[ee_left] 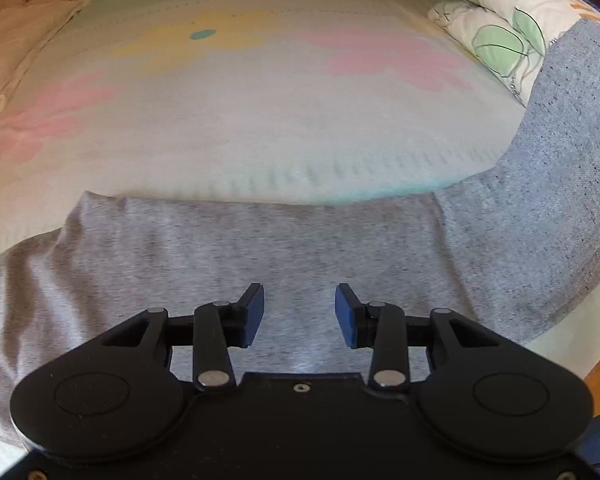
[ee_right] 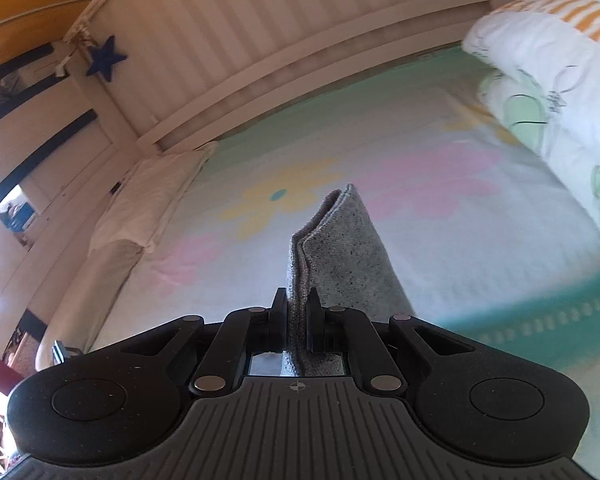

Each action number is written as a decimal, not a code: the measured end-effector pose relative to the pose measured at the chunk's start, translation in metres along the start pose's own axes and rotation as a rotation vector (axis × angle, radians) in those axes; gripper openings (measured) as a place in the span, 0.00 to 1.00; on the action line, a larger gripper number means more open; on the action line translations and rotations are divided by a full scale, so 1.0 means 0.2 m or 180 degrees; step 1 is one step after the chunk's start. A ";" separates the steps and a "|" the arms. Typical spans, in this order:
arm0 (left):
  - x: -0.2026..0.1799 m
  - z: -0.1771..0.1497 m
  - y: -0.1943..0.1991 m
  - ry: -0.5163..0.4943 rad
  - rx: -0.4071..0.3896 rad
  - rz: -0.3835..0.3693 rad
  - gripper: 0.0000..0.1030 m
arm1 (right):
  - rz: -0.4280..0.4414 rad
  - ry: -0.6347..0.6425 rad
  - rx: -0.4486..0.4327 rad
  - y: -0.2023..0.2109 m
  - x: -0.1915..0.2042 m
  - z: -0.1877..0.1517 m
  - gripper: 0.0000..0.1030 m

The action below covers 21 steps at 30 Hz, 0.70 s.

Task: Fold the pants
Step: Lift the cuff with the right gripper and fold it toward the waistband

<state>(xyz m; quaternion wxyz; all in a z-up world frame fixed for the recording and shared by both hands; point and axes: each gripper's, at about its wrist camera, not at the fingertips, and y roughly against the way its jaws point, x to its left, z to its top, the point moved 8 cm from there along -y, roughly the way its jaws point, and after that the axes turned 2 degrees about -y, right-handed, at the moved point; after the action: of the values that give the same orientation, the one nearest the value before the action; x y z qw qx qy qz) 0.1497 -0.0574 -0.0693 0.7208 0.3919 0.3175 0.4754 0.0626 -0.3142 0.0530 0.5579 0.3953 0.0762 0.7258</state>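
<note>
Now we hold the left gripper (ee_left: 299,314) low over the grey pants (ee_left: 260,256), its blue pads (ee_left: 346,316) spread apart with bare fabric showing between them, so it is released and grips nothing. In the left wrist view the pants lie across the near edge of the bed (ee_left: 240,120), their long axis running side to side in front of us. At the right the cloth turns and rises toward the upper right, ending beside the leaf-print pillow (ee_left: 496,40). The part under the left gripper lies fairly flat, with soft creases at the far left.

Our right gripper (ee_right: 298,320) is clenched on a doubled fold of the pants (ee_right: 340,256). The fold stands up between the fingers (ee_right: 278,320) and points away from us, tapering to a rounded tip over the flowered bedcover (ee_right: 380,160). We see two layers at the fold's left edge, and a short bit of cloth shows behind the fingers near the gripper body.

In the right wrist view the white slatted bed frame (ee_right: 260,40) curves along the far side of the bed, with a blue star (ee_right: 106,58) hanging at its left post. A plain cream pillow (ee_right: 152,192) lies along the left edge, and the leaf-print pillow (ee_right: 560,80) sits at the right. The view is somewhat blurred toward the right.
</note>
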 end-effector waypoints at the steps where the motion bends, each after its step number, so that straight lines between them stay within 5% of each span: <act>1: 0.07 0.00 0.01 0.0046 -0.0018 0.0030 0.46 | 0.0059 0.0063 0.0063 -0.06 0.07 -0.01 0.08; 7: 0.49 -0.02 0.10 0.0463 -0.0154 0.0296 0.47 | 0.0240 0.0424 0.0513 -0.47 0.50 -0.18 0.08; 13: 0.83 -0.11 0.12 0.0874 -0.0225 0.0472 0.47 | 0.0065 0.0981 0.0989 -0.89 0.79 -0.55 0.08; 21: 0.94 -0.15 0.12 0.1037 -0.0204 0.0469 0.47 | 0.0175 0.1289 0.1324 -0.98 0.92 -0.84 0.16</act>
<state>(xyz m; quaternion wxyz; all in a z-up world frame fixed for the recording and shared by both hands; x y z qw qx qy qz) 0.1798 0.1323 -0.0787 0.6352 0.3087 0.3852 0.5940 0.0870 -0.0274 -0.0790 0.4183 0.3501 0.3225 0.7736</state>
